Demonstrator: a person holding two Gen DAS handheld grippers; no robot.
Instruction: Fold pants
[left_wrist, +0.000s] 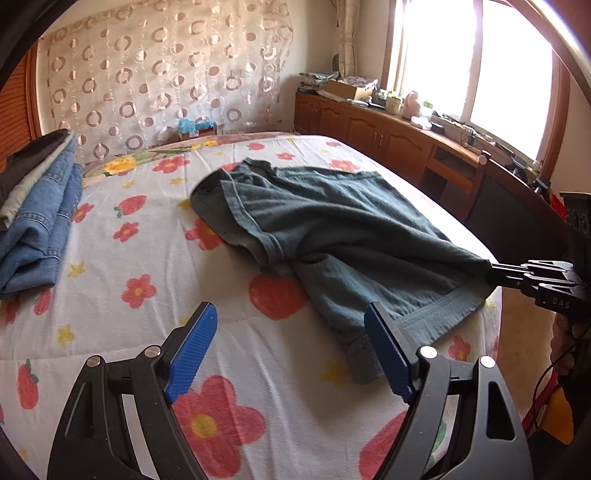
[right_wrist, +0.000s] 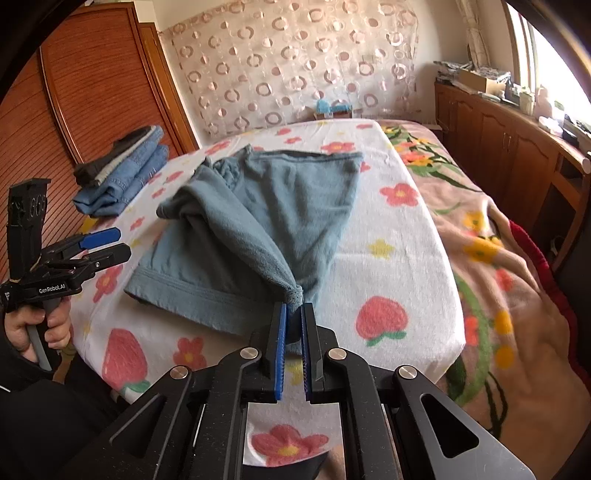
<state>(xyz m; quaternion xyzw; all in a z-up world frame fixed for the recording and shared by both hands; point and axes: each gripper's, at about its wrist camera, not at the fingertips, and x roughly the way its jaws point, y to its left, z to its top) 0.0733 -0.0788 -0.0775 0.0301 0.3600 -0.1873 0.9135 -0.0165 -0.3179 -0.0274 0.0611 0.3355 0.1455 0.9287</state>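
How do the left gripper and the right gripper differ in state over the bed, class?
The left gripper stands wide open and holds nothing; the right gripper is shut on a corner of the teal pants. The left hovers over the flowered sheet; the right lifts its corner clear. Both have blue pads.

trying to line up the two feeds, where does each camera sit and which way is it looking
Left wrist view: on the left gripper, aimed down across the bed toward the window; jaws open, empty; the right gripper and part of a hand at right.
Right wrist view: on the right gripper, facing the curtained wall; jaws shut on the teal pants; the left gripper and the hand holding it at left.
Shared: pants, floral bed cover, folded jeans stack, each other's gripper.
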